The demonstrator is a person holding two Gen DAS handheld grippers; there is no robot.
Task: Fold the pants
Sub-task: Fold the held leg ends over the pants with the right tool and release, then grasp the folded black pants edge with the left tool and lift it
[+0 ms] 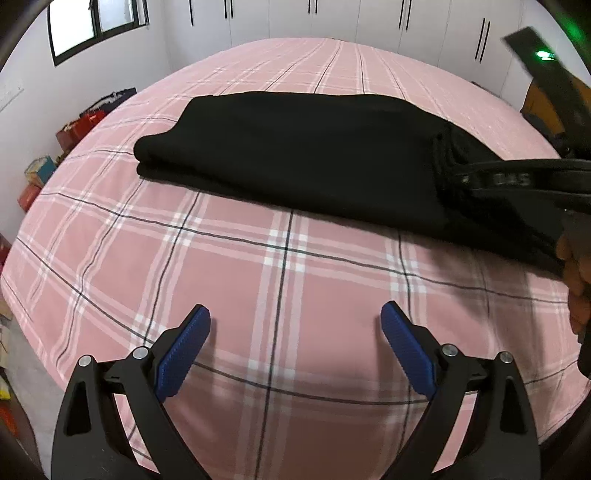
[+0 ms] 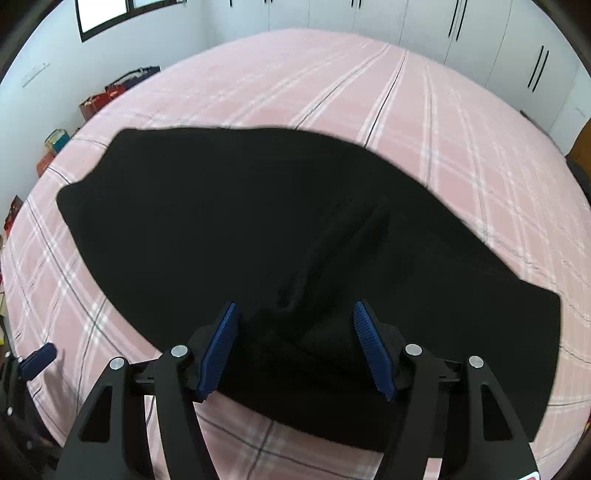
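Note:
Black pants (image 1: pixel 295 155) lie folded into a thick stack on a pink plaid bed (image 1: pixel 258 277), their fold edge to the left. My left gripper (image 1: pixel 295 309) hangs open over bare bedding in front of the stack, with nothing between its blue pads. In the right wrist view the pants (image 2: pixel 258 221) fill the middle. My right gripper (image 2: pixel 295 306) stands open over their bunched near end, with cloth below the gap and the pads not pressing it. The right tool's black frame (image 1: pixel 517 179) reaches in over the stack's right end, with a hand (image 1: pixel 576 280) behind it. One left finger (image 2: pixel 37 360) shows at the lower left.
Red bags and boxes (image 1: pixel 79 127) line the floor along the left wall below a window (image 1: pixel 92 26). White wardrobe doors (image 1: pixel 332 14) stand behind the bed. Bare bedding lies on every side of the pants.

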